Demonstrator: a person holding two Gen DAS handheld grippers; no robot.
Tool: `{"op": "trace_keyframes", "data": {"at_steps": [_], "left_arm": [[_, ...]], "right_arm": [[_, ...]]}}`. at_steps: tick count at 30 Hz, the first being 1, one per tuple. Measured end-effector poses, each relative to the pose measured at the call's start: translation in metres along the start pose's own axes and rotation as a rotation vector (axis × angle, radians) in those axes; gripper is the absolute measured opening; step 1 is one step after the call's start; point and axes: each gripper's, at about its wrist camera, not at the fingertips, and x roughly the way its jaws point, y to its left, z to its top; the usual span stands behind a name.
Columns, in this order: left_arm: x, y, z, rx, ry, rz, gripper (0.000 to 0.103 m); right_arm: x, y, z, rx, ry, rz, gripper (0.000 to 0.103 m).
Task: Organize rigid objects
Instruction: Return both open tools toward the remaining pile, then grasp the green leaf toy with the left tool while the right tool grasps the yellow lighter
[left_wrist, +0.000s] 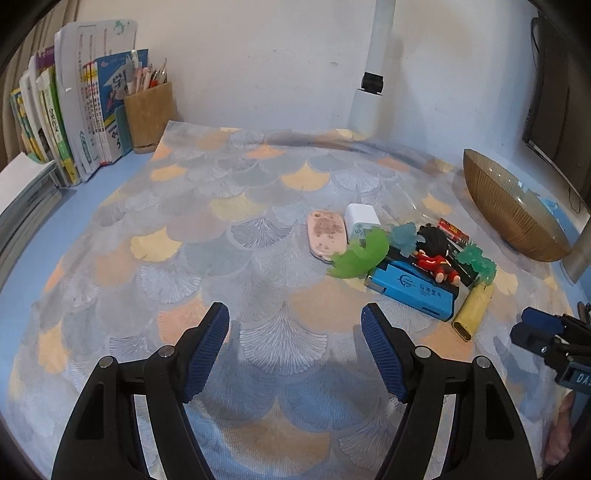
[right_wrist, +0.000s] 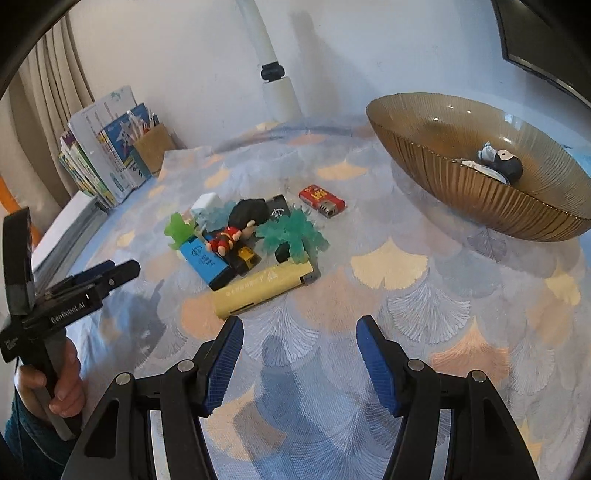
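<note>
Beside the pile, yellow lighter (right_wrist: 264, 286) lies lengthwise, perhaps flat.

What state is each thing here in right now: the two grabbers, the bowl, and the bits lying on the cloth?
left gripper: fingers open, empty, above the cloth.
right gripper: fingers open, empty.
amber bowl: upright, holding a small dark figurine.
pile of small items: heaped together on the cloth, outside the bowl.
red lighter: lying flat, apart from the pile.
yellow lighter: lying on its side at the pile's edge.
</note>
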Motion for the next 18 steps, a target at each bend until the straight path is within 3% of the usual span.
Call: {"op": "trace_keyframes", "data": {"at_steps": [5,7,9,12,15,18], "left_arm": [[0.001,0.002,0.002,0.008,0.022,-0.049,0.071],[-0.001,-0.002,0.009,0.064,0.042,-0.084,0.067],[-0.008,-0.007,0.024,0.131,0.015,-0.094,0.067],[-0.006,-0.014,0.045,0.213,0.018,-0.186,0.067],[0.012,-0.022,0.051,0.295,0.056,-0.228,0.067],[0.034,-0.021,0.056,0.302,0.109,-0.277,0.067]], "right_arm": [[-0.009,0.006,0.001,-0.016,-0.041,-0.040,0.062],[-0.019,0.011,0.007,0.005,-0.058,-0.003,0.062],[-0.019,0.017,0.018,0.040,-0.025,0.026,0.062],[-0.005,0.027,0.031,0.132,0.045,0.043,0.062],[0.020,0.041,0.031,0.170,0.108,-0.048,0.062],[0.038,0.049,0.027,0.204,0.131,-0.113,0.063]]}}
